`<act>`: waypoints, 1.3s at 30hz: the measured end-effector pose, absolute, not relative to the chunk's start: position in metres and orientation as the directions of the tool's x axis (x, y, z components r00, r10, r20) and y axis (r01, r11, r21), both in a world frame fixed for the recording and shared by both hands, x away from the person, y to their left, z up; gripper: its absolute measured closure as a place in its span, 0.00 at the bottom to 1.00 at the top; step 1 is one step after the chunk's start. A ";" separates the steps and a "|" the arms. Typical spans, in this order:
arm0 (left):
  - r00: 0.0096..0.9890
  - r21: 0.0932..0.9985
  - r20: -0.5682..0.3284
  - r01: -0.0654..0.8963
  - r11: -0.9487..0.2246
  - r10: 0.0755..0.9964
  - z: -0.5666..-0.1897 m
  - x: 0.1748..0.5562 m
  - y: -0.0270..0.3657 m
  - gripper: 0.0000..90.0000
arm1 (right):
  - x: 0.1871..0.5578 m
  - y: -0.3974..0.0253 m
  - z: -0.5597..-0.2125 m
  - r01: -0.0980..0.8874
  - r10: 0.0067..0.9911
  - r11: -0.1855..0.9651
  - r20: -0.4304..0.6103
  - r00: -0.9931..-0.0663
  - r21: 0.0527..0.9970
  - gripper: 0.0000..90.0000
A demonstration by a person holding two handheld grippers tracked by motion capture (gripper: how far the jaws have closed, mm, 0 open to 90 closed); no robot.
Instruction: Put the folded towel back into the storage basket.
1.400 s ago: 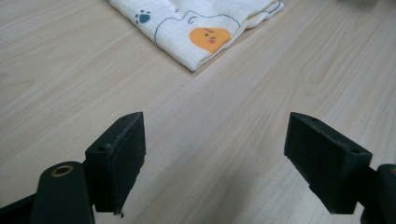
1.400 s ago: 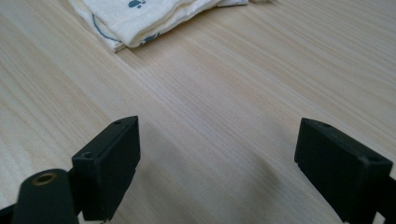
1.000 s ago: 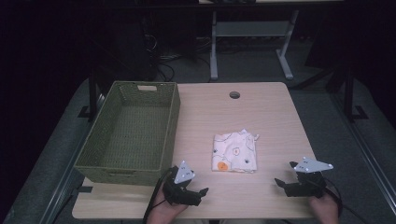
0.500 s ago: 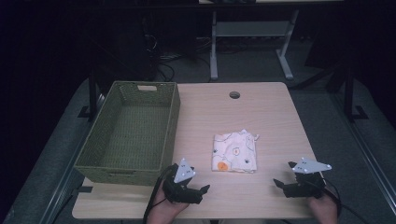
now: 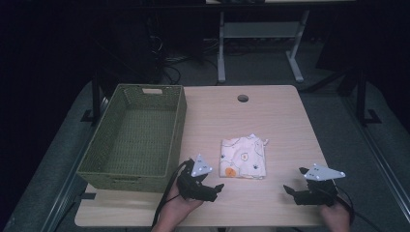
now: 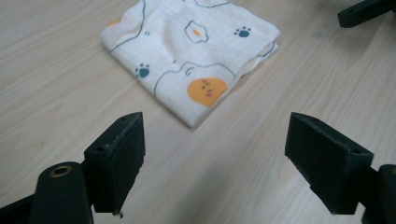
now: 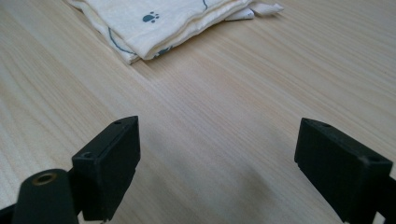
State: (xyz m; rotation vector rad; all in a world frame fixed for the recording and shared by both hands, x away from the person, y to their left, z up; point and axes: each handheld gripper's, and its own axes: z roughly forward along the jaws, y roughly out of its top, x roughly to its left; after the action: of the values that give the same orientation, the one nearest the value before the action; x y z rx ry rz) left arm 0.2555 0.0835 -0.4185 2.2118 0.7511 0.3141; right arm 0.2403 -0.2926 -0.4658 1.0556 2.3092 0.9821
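**Both grippers open at the near edge, folded cloth between them**

I have the left gripper (image 5: 216, 187) low over the table (image 5: 270, 116) near its near edge, held in a hand (image 5: 178, 209) that comes in from the bottom of the high view. Its jaws stand wide apart with nothing between them. In the left gripper view they frame bare wood, and the near corner of the folded cloth (image 6: 189, 53) lies just beyond them, not touching either jaw.

The cloth (image 5: 244, 157) lies flat on the table, roughly in the middle from left to right and toward the near half. It is white with paw prints, outlined shapes and an orange round face printed near the corner closest to my left gripper. It is folded into a rough square, with its layers showing at the edge in the right gripper view (image 7: 163, 23).

My right gripper (image 5: 288, 190) sits at the near right of the table, well apart from the cloth. Its jaws are also spread wide and empty, over bare wood.

A green woven basket (image 5: 180, 116) stands on the left part of the table, its near right corner just beside my left gripper. A round hole (image 5: 242, 98) is cut in the far part of the tabletop.
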 end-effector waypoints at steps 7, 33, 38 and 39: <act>0.814 0.719 0.003 0.402 -0.566 0.581 -0.415 0.267 0.059 0.24 | 0.241 -0.296 -0.465 0.472 0.775 0.466 -0.088 -0.626 0.748 0.15; 0.823 0.630 0.022 0.429 -0.647 0.567 -0.421 0.329 0.000 0.28 | 0.241 -0.296 -0.464 0.466 0.769 0.466 -0.084 -0.634 0.752 0.15; 0.828 0.588 0.026 0.441 -0.678 0.561 -0.423 0.343 -0.013 0.35 | 0.241 -0.296 -0.465 0.467 0.770 0.459 -0.076 -0.633 0.756 0.15; 0.828 0.588 0.026 0.441 -0.678 0.561 -0.423 0.343 -0.013 0.36 | 0.241 -0.296 -0.465 0.467 0.770 0.459 -0.076 -0.633 0.756 0.15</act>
State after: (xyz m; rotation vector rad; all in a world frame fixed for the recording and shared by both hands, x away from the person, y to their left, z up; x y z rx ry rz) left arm 0.3429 -0.0130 -0.4230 2.4258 0.7330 0.2729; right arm 0.2411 -0.2960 -0.4646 1.0387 2.3029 1.0074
